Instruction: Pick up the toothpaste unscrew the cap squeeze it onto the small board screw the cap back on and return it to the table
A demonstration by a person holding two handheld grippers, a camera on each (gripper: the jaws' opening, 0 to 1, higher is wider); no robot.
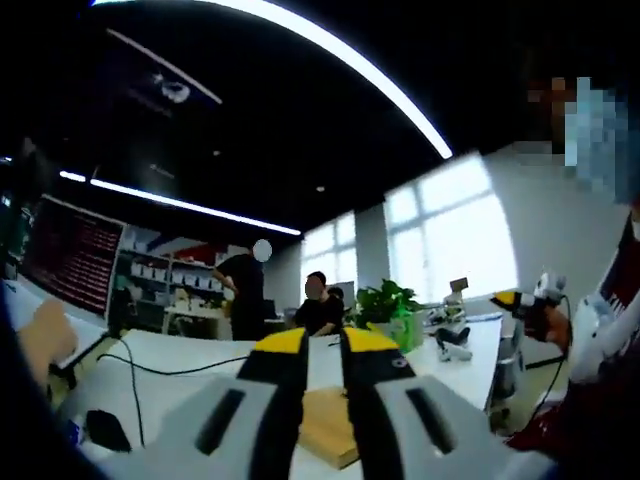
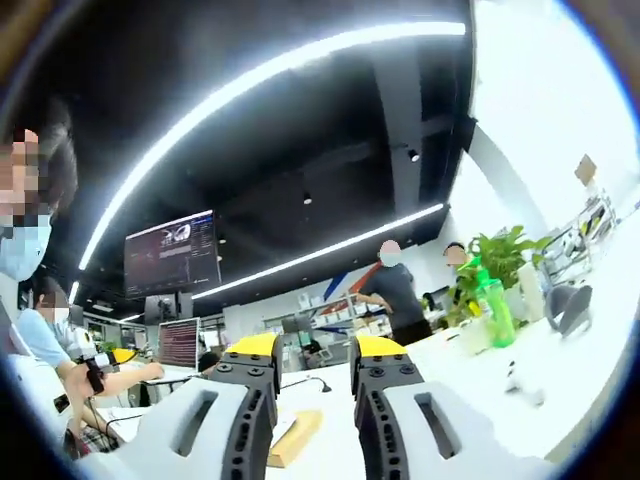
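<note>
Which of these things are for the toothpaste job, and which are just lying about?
For the job: small flat wooden board, white table, yellow-tipped left gripper, yellow-tipped right gripper.
Just lying about: green plastic bottle, leafy green potted plant, thin black cable, dark hanging screen.

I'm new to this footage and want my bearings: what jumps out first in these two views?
In the left gripper view, the left tool rises from the bottom, jaws slightly apart, over a small wooden board on the white table. In the right gripper view, the right tool points up at long ceiling light strips, with a green bottle right.
</note>
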